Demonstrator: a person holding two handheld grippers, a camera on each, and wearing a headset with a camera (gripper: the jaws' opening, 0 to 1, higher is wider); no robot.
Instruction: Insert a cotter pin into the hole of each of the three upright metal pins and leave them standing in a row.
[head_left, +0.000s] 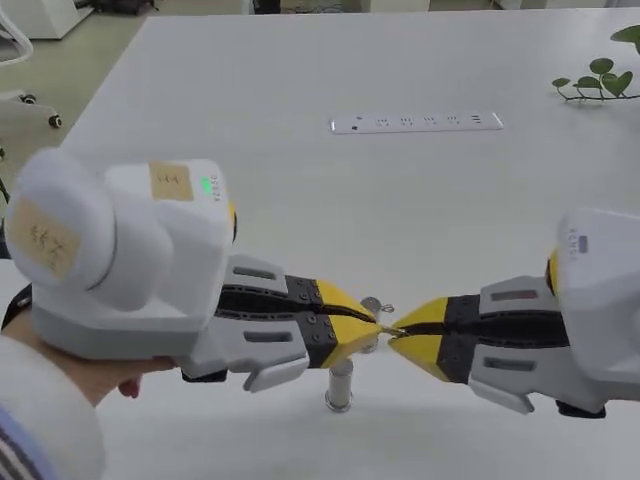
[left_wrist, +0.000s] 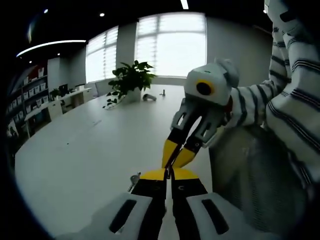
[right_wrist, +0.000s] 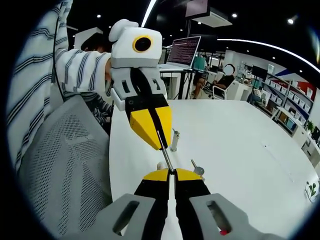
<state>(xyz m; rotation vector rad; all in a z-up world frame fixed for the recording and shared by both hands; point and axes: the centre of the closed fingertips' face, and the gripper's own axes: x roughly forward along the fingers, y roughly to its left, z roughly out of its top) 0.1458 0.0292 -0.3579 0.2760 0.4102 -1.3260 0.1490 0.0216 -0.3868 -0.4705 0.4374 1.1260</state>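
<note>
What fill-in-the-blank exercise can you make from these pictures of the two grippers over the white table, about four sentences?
1. The left gripper and the right gripper meet tip to tip above a metal pin that stands ___.
2. Both grippers have tips coloured ___.
3. A thin cotter pin runs between the two grippers, whose jaws are both ___.
4. The power strip farther across the table is coloured ___.
Missing words: upright; yellow; shut; white.

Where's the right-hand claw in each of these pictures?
Head view: right claw, lower right, pointing left.
Left gripper view: right claw, centre, reaching in from upper right.
Right gripper view: right claw, bottom centre.
Shared landmark: left claw's yellow tips, meeting it nose to nose.
</note>
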